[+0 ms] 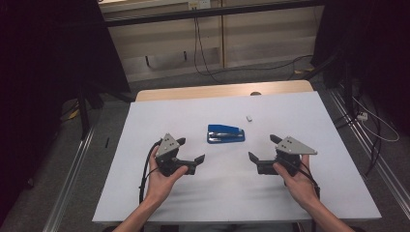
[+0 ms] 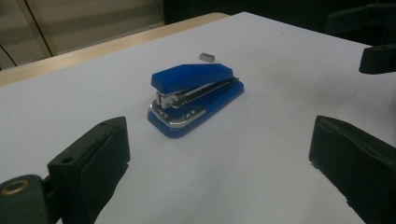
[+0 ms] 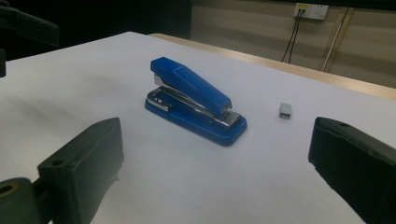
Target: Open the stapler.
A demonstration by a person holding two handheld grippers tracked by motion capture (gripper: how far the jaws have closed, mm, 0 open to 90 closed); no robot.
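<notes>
I am holding both tongs over the white counter (image 1: 145,193), the left tongs (image 1: 189,151) and right tongs (image 1: 261,147) gaping wide with nothing in them. The blue stapler (image 1: 226,134) is lying untouched between and just beyond them, the small staple block (image 1: 249,118) near it, so everything is waiting. I am reading no brand or writing anywhere.

Illumination was dim and uneven. The white bench (image 1: 300,183) was the brightest area in the high view; the surrounding room fell to near black. Soft shadows lay beneath the stapler (image 2: 196,95) in the left gripper view. Near jaws appeared slightly out of focus, with mild grain throughout.
</notes>
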